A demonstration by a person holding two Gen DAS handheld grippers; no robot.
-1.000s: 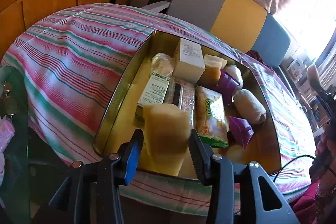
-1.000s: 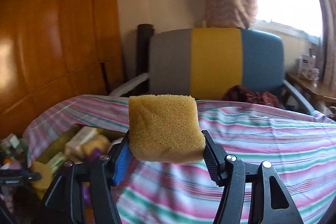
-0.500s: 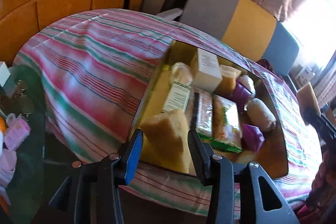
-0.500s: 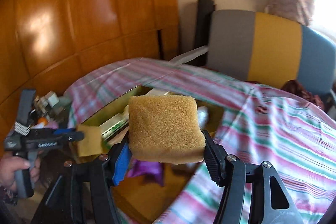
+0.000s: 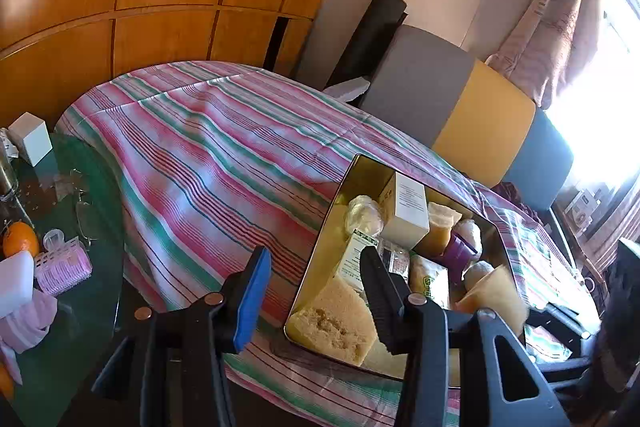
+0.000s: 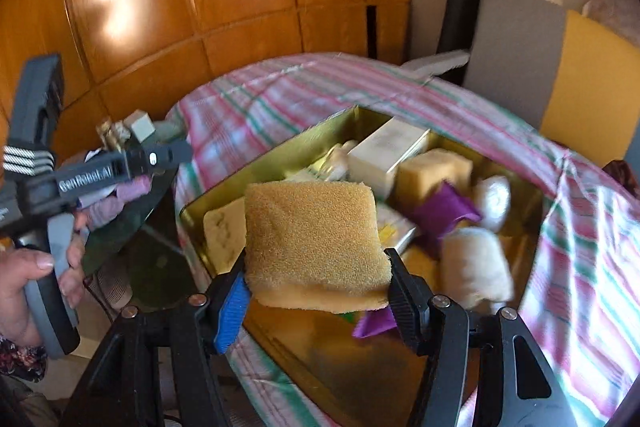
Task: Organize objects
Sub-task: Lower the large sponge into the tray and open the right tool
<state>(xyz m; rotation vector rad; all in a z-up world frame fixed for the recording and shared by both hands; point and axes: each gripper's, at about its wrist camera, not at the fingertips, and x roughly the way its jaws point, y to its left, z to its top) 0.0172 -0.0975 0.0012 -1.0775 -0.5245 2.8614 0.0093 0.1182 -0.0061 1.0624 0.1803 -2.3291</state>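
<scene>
Right wrist view: left gripper (image 6: 176,151) body reads "GenRobot.AI".

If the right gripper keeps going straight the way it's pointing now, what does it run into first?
Most likely the gold tin itself: the right gripper, shut on a sponge, points down into it, toward the bare floor near the purple packets. Depth is hard to judge.

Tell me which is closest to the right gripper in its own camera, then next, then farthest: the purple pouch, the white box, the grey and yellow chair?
1. Purple pouch, inside the gold tin, just past the right gripper.
2. White box, at the tin's far end.
3. Grey and yellow chair, behind the table, upper right.
</scene>
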